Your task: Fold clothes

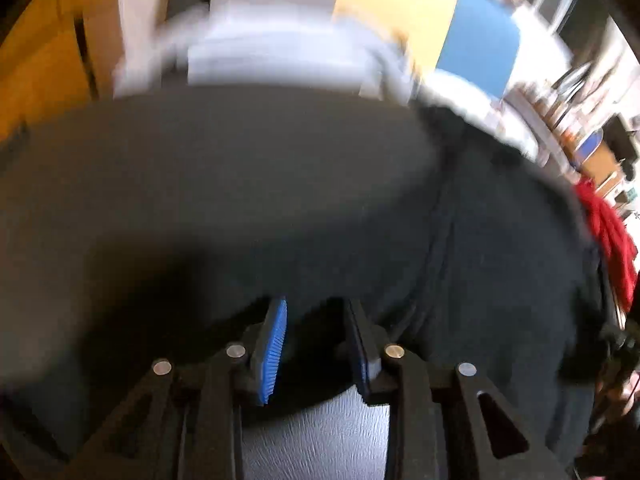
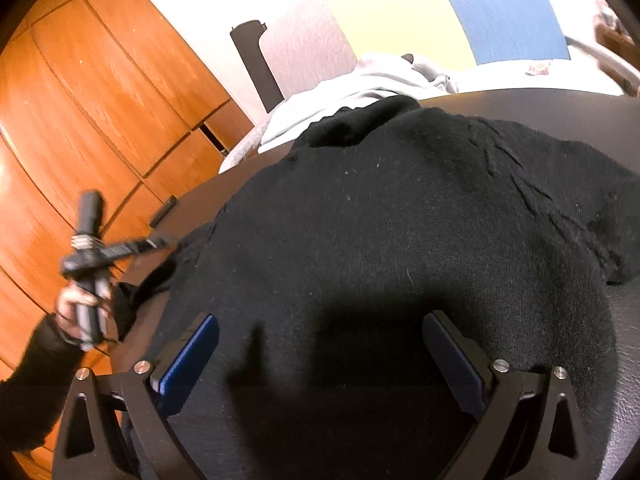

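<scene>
right fingers [image 2: 192,360] straddle black sweater [image 2: 380,220], seemingly not gripping it.

Black linkage fingers [image 2: 192,360] with blue pads, silver pins; black sleeve [image 2: 28,384].

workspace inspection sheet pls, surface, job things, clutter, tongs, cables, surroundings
surface: dark round table, mostly covered by cloth.
job's things: black knit garment spread flat over the table; pale grey garment lies bunched at the far edge; something red at the right edge of the blurred left wrist view, kind unclear.
clutter: nothing seen on the table besides clothes.
tongs: left tongs partly open, nothing between them, over the black garment; right tongs wide open above the garment, empty.
cables: nothing seen.
surroundings: wooden wardrobe on the left, wall with a yellow panel and a blue panel, dark post behind the table.
</scene>
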### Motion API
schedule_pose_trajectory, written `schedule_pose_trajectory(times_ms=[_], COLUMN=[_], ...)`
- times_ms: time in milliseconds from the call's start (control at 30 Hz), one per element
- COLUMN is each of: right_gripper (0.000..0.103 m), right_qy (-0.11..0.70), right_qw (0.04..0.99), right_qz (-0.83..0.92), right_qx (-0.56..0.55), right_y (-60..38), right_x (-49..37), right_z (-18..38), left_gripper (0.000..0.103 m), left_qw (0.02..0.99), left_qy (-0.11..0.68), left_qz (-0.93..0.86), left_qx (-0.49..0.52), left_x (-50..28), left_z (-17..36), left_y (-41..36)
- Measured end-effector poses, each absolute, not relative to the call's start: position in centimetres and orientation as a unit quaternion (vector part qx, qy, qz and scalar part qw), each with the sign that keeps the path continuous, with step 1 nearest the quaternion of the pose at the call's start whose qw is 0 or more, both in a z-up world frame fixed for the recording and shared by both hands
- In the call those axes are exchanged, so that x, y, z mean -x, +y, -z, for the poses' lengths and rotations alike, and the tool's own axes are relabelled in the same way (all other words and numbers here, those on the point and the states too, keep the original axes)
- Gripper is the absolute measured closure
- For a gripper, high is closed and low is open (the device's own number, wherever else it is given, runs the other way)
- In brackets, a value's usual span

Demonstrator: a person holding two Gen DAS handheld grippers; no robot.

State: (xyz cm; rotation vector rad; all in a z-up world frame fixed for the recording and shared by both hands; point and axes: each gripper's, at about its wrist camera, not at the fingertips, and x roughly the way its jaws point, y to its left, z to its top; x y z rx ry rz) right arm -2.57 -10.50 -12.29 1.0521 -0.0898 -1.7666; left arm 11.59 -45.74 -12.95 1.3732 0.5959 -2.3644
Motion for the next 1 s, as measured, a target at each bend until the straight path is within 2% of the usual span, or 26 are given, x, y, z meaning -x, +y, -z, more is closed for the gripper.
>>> schedule_pose_trajectory(times_ms=[100,167,233,300,400,467,600,700,800,833,867,900,967,1000], right_gripper=[0.000,0.000,0.000,0.000,0.000,0.000,0.000,0.000,0.000,0.000,0.000,0.000,0.000,0.000], right_qy=[-0.034,-0.042,-0.050,-0.054,-0.056,-0.057,-0.061,-0.065,-0.068,-0.067,-0.065,-0.061,-0.053,-0.050], right_qw=[0.516,0.519,0.521,0.523,0.524,0.525,0.526,0.527,0.529,0.528,0.526,0.523,0.511,0.500], right_qz=[0.735,0.732,0.729,0.728,0.727,0.726,0.725,0.723,0.722,0.722,0.723,0.726,0.734,0.741], right_qx=[-0.438,-0.439,-0.440,-0.440,-0.440,-0.440,-0.441,-0.441,-0.442,-0.442,-0.442,-0.443,-0.444,-0.445], right_y=[-10.5,-10.4,-10.2,-10.2,-10.1,-10.1,-10.1,-10.0,-9.9,-9.9,-10.0,-10.1,-10.4,-10.7], right_x=[2.5,2.7,3.0,3.1,3.2,3.2,3.3,3.4,3.5,3.5,3.5,3.4,3.0,2.8], right_z=[12.3,12.3,12.3,12.3,12.3,12.3,12.4,12.5,12.5,12.5,12.4,12.4,12.3,12.2], left_gripper=[0.076,0.083,0.083,0.076,0.074,0.072,0.070,0.058,0.056,0.061,0.081,0.088,0.092,0.092], left_qw=[0.121,0.062,0.018,0.025,0.056,0.037,-0.024,-0.080,-0.070,-0.061,-0.040,-0.019,0.045,0.094], left_qy=[0.230,0.297,0.355,0.390,0.386,0.393,0.354,0.317,0.276,0.260,0.238,0.228,0.198,0.150], left_qz=[0.819,0.803,0.808,0.823,0.841,0.836,0.824,0.804,0.798,0.805,0.809,0.810,0.823,0.836], left_qx=[-0.512,-0.513,-0.470,-0.413,-0.374,-0.381,-0.442,-0.497,-0.531,-0.530,-0.536,-0.540,-0.531,-0.520], left_x=[-13.7,-15.3,-16.9,-17.2,-14.2,-11.2,-4.1,-0.3,0.6,0.7,0.8,1.1,1.4,1.6], left_z=[12.6,12.2,10.6,8.6,7.0,7.6,9.8,11.9,13.5,13.4,13.3,13.4,12.4,11.4], left_y=[-43.8,-44.0,-45.3,-47.8,-52.1,-53.6,-50.9,-47.0,-44.3,-43.7,-43.1,-43.0,-43.0,-42.7])
